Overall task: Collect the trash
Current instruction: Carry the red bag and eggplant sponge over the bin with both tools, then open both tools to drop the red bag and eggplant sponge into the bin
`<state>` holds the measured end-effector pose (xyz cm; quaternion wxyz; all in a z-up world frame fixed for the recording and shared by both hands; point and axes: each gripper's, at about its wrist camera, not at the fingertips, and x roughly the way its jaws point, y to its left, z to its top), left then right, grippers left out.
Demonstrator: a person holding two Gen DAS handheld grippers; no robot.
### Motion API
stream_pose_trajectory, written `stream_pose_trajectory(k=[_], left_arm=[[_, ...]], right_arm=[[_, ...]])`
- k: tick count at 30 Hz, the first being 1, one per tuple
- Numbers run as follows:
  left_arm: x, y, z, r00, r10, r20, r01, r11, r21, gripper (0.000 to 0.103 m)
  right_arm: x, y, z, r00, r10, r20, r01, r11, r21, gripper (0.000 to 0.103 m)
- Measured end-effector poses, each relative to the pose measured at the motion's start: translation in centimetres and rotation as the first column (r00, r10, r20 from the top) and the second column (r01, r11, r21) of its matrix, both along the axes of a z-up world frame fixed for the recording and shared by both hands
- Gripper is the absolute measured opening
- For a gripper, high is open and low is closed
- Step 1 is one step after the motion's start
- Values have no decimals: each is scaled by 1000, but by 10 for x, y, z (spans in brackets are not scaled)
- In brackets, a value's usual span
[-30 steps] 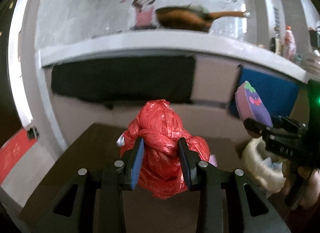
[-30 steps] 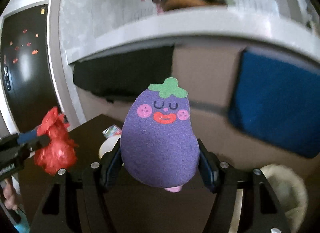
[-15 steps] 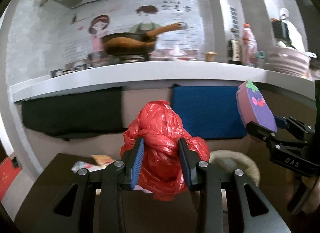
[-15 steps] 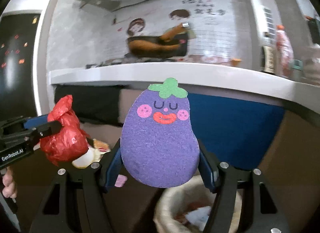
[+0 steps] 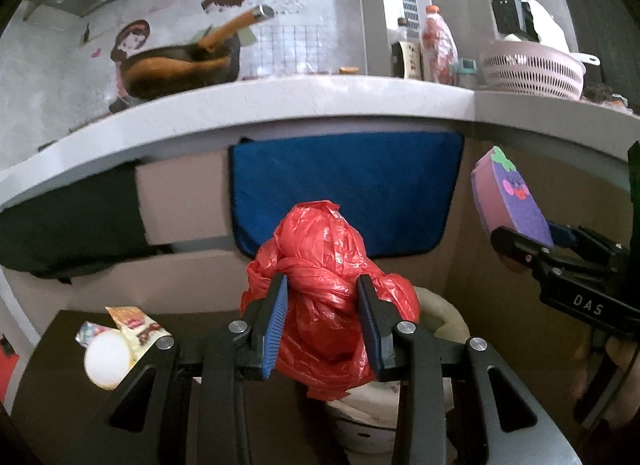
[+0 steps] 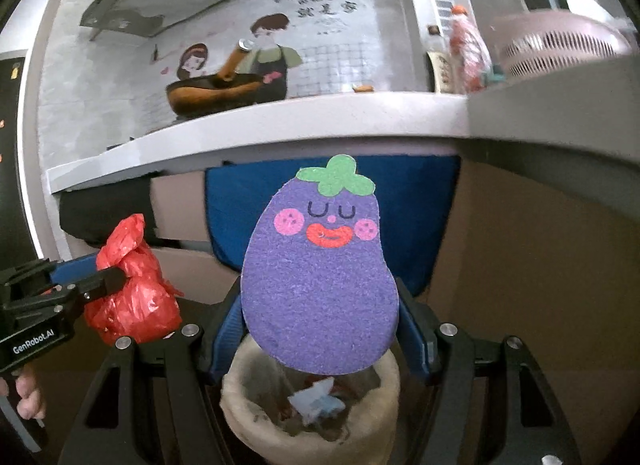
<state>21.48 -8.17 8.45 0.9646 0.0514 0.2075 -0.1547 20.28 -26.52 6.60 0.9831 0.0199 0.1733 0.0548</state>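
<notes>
Nearest, the left gripper [image 5: 322, 323] is clamped on a knotted red bag [image 5: 324, 297], its blue pads pressed to the twisted neck, with the bag's body hanging below the fingers. Just under and behind the bag is the cream-lined bin [image 5: 444, 315], its rim peeking out to the bag's right. Left of the bin, on the dark table [image 5: 52, 345], lie a white round lid and a crumpled wrapper [image 5: 134, 325]. The right gripper [image 6: 320, 329] holds a purple eggplant sponge [image 6: 320, 277] upright by its two edges, directly above the bin [image 6: 256, 417], which already has paper scraps inside. From the right wrist view the bag [image 6: 132, 293] hangs left of the bin, near its rim; nothing stands between either load and the bin's mouth. Behind the bin a blue cloth [image 5: 348, 189] hangs from the white counter [image 5: 280, 105]. Farther back on the counter, a wok [image 5: 176, 73] sits left of the bin and a pink colander [image 5: 532, 69] right.
</notes>
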Motion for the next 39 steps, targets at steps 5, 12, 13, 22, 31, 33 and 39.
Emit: stream_pose_trajectory(k=[5, 12, 13, 22, 31, 33, 39], left_arm=[[18, -7, -17, 998, -24, -56, 23, 1000, -20, 35], [42, -9, -47, 987, -61, -151, 52, 997, -65, 35], [45, -9, -51, 985, -64, -161, 53, 996, -72, 35], [70, -8, -75, 971, -84, -225, 64, 993, -98, 35], [86, -8, -89, 956, -96, -277, 64, 990, -124, 35], [90, -9, -90, 953, -99, -285, 66, 990, -124, 35], [96, -10, -93, 949, -103, -299, 65, 989, -135, 35]], right_arm=[[9, -8, -17, 999, -2, -35, 2, 1000, 10, 64], [24, -11, -40, 996, 3, -89, -2, 1000, 17, 64], [25, -10, -42, 996, 2, -94, -1, 1000, 14, 64], [44, -12, -65, 988, -11, -155, 11, 1000, 4, 65], [61, -9, -79, 982, -3, -189, 3, 1000, 4, 65], [64, -8, -82, 981, 0, -194, 1, 1000, 3, 65], [70, -8, -89, 978, 2, -207, -1, 1000, 5, 65]])
